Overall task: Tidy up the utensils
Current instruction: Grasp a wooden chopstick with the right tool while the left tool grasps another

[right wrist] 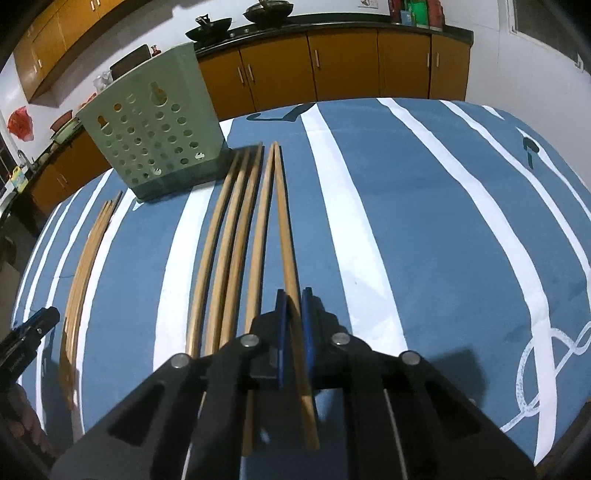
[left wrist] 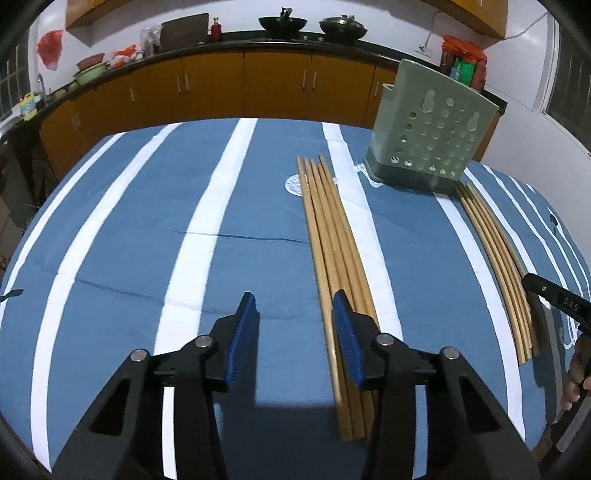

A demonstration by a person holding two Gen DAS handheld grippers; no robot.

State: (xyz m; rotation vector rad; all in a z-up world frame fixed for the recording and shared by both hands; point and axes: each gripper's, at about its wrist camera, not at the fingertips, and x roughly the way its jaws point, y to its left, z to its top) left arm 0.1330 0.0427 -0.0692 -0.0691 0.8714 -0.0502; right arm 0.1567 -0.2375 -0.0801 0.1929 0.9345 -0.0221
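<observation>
Right hand-held gripper (right wrist: 294,295) clamped on one chopstick (right wrist: 282,206); left hand-held gripper (left wrist: 294,308) apparently open beside chopstick bundle (left wrist: 328,221).

Counts:
- Chopstick holder (left wrist: 432,144): 1.
- Chopstick sets on the cloth: 2.
- Right set (right wrist: 236,240): 5 sticks, lying as 3 plus 2. One chopstick (right wrist: 282,221) of the 5 was gripped.
- Left set (left wrist: 332,240): about 5; overlap prevented an exact count.
- Woks (left wrist: 282,24) on the counter: 2.
- Grippers: 2, left gripper (left wrist: 293,306) and right gripper (right wrist: 291,295).

Striped tablecloth (left wrist: 129,240): chopsticks (left wrist: 332,229), holder (left wrist: 432,144)
</observation>
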